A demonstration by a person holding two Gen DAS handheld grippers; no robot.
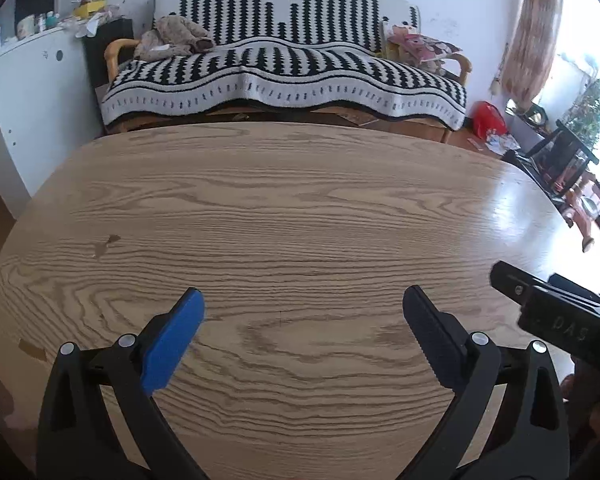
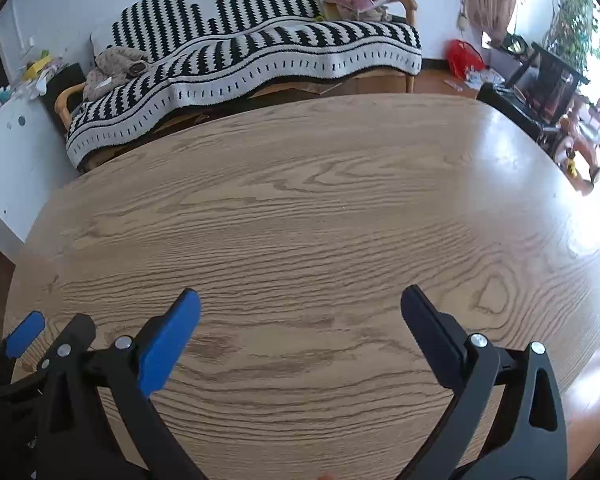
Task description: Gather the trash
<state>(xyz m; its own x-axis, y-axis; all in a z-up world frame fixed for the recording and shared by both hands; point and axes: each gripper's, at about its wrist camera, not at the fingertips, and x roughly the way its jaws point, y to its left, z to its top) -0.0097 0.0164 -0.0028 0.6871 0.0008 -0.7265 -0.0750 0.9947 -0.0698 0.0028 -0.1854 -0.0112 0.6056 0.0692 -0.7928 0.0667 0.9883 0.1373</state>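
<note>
Fig. — Both grippers over the wooden table [image 1: 284,200], no trash on its top in either view.

L gripper [image 1: 303,300]: jaws spread wide, nothing between them; blue pad on one finger, dark pad on the other, both just above the table's near edge. R gripper [image 2: 300,300]: likewise wide apart, empty, hovering over the near part of the table. In the L wrist view the R tool's black body shows at the table's near-right side; in the R wrist view the L tool's blue pad shows at the near-left.

Task thing: the only trash-like items visible are off the table. Beyond its far-right corner, on the floor, lies a red bag [image 1: 488,118] w/ scattered paper scraps [image 1: 500,142] just beside it; same pile shows in the R wrist view. Whether these are the target cannot be told; too small for detail.

Beyond the table's far edge: a sofa [image 1: 284,80] under a black-and-white striped throw, w/ crumpled cloth on its left end. Left of the table: a white cabinet [image 1: 32,92] w/ clutter on top.

Handling (judgement): scraps and bag prob. light, soft, crushable, not fragile; thin flat paper may slip on the floor. Pinch a raised fold or crumpled edge, not a flat face; take the bag at a bunched part of its rim. Wide jaws suit either.
</note>
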